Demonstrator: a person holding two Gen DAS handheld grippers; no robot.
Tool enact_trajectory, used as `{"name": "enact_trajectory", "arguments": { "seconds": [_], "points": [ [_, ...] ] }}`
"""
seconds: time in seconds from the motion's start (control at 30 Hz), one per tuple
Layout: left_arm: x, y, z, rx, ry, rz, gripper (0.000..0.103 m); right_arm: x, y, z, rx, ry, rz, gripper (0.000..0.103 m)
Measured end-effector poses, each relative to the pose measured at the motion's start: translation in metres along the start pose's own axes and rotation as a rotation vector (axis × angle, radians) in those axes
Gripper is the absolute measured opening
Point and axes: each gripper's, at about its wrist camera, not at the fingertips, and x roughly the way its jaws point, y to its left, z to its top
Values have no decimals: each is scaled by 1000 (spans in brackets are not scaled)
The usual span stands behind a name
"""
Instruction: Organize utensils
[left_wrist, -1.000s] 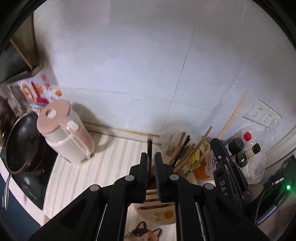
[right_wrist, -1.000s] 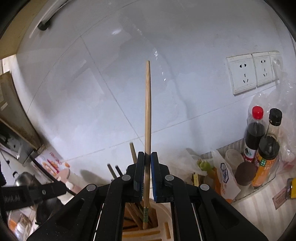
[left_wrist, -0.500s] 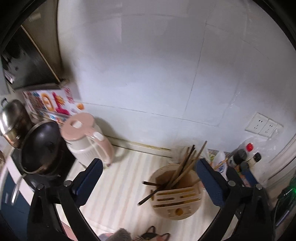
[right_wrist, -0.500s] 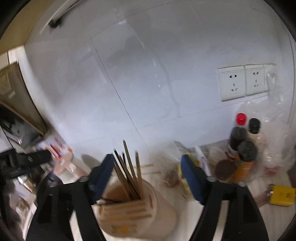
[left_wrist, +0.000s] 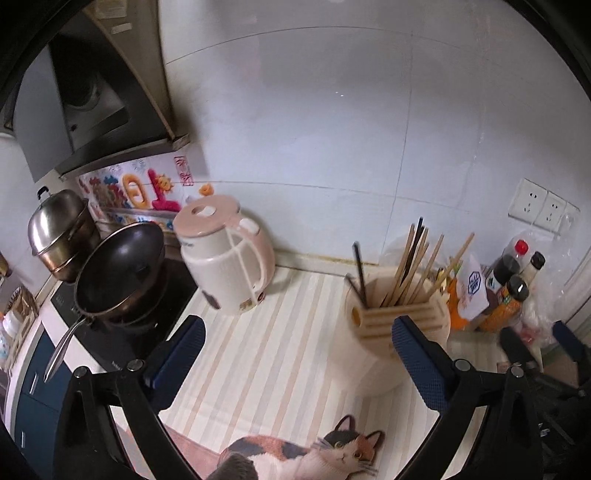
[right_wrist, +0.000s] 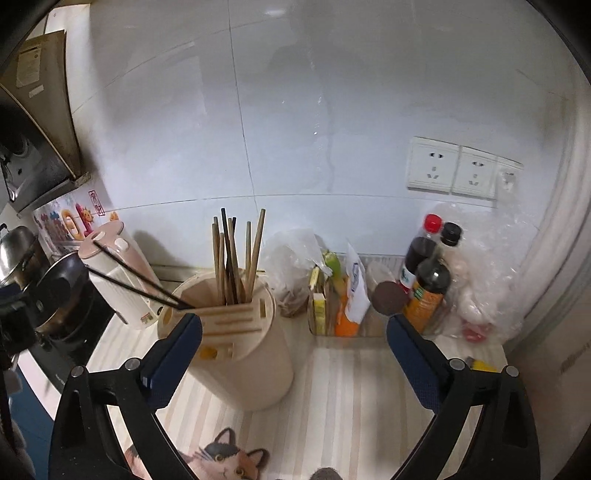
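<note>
Chopsticks (right_wrist: 236, 258) stand near upright in the holder (right_wrist: 236, 347) on the striped worktop (right_wrist: 351, 391); two black ones lean left. Left claw (left_wrist: 295, 350) gapes wide, empty; right claw (right_wrist: 295, 354) is opening, empty. Bottle labels unreadable.

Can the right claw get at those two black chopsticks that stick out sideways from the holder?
Probably yes. The right claw is empty, its jaws just finishing opening. The two black chopsticks lean out to the left of the holder, clear of the upright wooden chopsticks. The pink kettle behind crowds them slightly.
</note>
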Motion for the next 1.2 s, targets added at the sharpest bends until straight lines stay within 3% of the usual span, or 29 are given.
{"name": "enact_trajectory", "arguments": {
  "seconds": [0.77,0.97,1.2],
  "points": [
    [-161,72,-78,110,-138,-163,103,-245,51,-75,44,-163,-187,103],
    [-180,77,-84,119,-134,-175,103,-280,63,-83,35,-177,-199,103],
    [-181,77,-87,103,-106,-180,103,-285,59,-78,43,-161,-192,103]
  ]
}}
